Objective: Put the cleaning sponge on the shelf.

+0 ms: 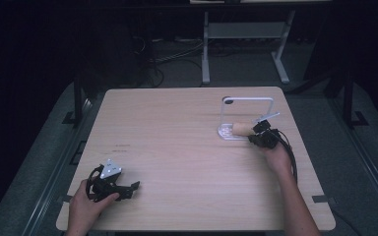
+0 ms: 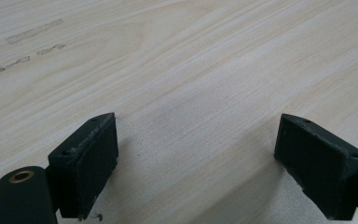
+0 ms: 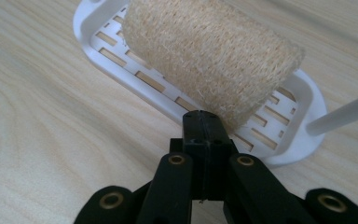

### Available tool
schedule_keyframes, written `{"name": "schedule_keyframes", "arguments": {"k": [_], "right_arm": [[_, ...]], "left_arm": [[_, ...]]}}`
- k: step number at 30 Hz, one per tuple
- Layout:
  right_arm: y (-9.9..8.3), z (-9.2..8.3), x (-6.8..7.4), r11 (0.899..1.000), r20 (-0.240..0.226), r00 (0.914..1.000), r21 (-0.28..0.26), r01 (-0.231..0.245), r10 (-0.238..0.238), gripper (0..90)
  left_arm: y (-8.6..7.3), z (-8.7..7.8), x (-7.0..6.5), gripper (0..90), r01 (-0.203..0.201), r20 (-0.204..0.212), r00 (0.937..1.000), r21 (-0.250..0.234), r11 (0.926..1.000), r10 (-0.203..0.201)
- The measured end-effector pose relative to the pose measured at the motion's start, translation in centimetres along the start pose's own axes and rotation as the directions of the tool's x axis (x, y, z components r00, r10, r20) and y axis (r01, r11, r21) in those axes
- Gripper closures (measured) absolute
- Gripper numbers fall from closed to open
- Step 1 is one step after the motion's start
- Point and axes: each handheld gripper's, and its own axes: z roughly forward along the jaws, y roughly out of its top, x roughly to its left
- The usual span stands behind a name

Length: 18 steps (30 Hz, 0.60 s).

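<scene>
Pale wooden worktop is carrying a white rack at 2 o'clock; right tongs, closed on the loofah edge, are positioning it there. Left tongs are resting open, idle.

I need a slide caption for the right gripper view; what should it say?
Right gripper, jaws closed, at the edge of a loofah sponge over a white slotted tray.

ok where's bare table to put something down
The whole middle of the table is bare, from the left gripper across to the white rack. The far left corner is free too. It is crowded only at the rack, where the right gripper pinches the sponge.
</scene>
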Motion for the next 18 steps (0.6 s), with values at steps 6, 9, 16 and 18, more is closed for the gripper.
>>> {"name": "schedule_keyframes", "arguments": {"k": [6,9,16,18], "right_arm": [[-0.2,-0.2,0.2,1.0,-0.022,0.9998,-0.006,0.0,0.0,89.8],[-0.2,-0.5,0.4,1.0,-0.032,0.9995,-0.011,0.003,-0.003,89.8],[-0.2,-1.8,0.8,0.998,-0.062,0.998,-0.056,0.009,-0.012,84.3],[-0.3,-2.0,1.0,0.998,-0.059,0.998,-0.063,0.018,-0.021,80.4]], "left_arm": [[0.0,0.0,0.0,12.9,0.0,0.0,1.0,0.0,1.0,0.0],[0.0,0.0,0.0,12.9,0.0,0.0,1.0,0.0,1.0,0.0],[0.0,0.0,0.0,12.9,0.0,0.0,1.0,0.001,1.0,0.0],[0.0,0.0,0.0,12.9,0.0,0.0,1.0,0.0,1.0,0.0]]}}
